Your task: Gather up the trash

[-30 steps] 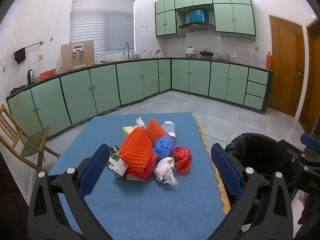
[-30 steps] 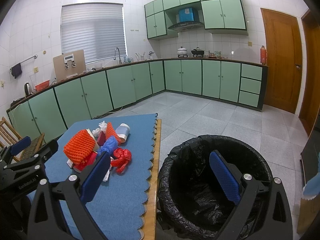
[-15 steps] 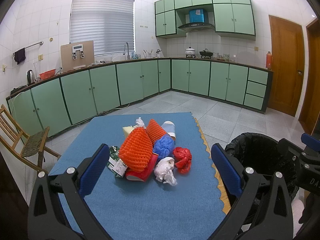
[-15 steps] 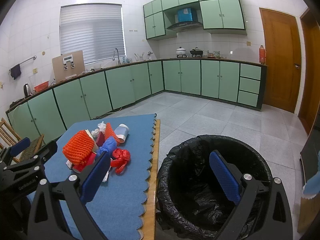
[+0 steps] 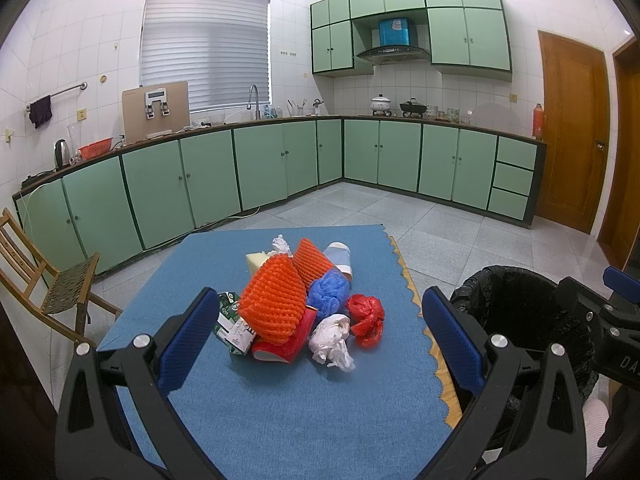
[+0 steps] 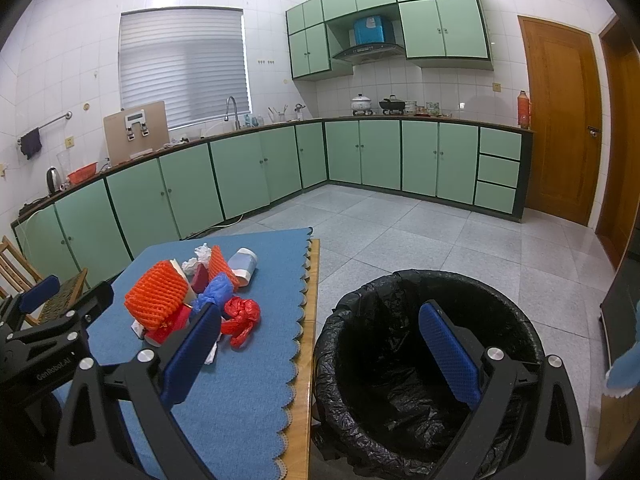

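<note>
Home kitchen, green cabinets (image 5: pixel 260 168), faucet (image 5: pixel 253 98), range hood (image 5: pixel 394 53)

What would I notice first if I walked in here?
Probably the bright trash pile in the middle of the blue table mat, topped by orange foam nets. Next, the black-bagged trash bin standing on the floor right beside the table.

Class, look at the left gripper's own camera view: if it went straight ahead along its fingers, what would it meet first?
Probably the crumpled white plastic bag at the near edge of the trash pile, with the red cup beside it. The left gripper is open and holds nothing. Depth is uncertain through the fisheye.
</note>
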The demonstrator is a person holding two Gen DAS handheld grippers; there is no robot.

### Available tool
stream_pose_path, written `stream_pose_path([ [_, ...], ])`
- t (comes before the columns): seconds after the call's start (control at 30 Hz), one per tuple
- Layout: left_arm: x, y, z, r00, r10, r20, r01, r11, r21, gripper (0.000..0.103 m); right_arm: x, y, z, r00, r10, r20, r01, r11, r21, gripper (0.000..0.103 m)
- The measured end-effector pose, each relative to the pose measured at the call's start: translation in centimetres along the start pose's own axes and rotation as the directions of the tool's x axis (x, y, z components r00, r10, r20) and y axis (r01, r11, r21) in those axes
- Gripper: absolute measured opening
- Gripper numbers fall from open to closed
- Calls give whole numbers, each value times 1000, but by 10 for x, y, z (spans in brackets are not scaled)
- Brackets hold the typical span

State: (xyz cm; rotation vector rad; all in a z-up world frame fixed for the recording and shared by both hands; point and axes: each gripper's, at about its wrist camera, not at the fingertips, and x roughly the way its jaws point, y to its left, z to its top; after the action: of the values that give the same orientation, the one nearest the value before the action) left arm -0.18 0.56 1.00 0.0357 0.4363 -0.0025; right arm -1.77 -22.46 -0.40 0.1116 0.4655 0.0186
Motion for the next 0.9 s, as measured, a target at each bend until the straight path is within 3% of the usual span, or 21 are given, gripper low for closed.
stream_pose_path([
  [0.9,-1,3,-2,1000,2,0,-2,1000,-3,98,4,1,-1,1000,-3,-2,3,1000,-5,97],
])
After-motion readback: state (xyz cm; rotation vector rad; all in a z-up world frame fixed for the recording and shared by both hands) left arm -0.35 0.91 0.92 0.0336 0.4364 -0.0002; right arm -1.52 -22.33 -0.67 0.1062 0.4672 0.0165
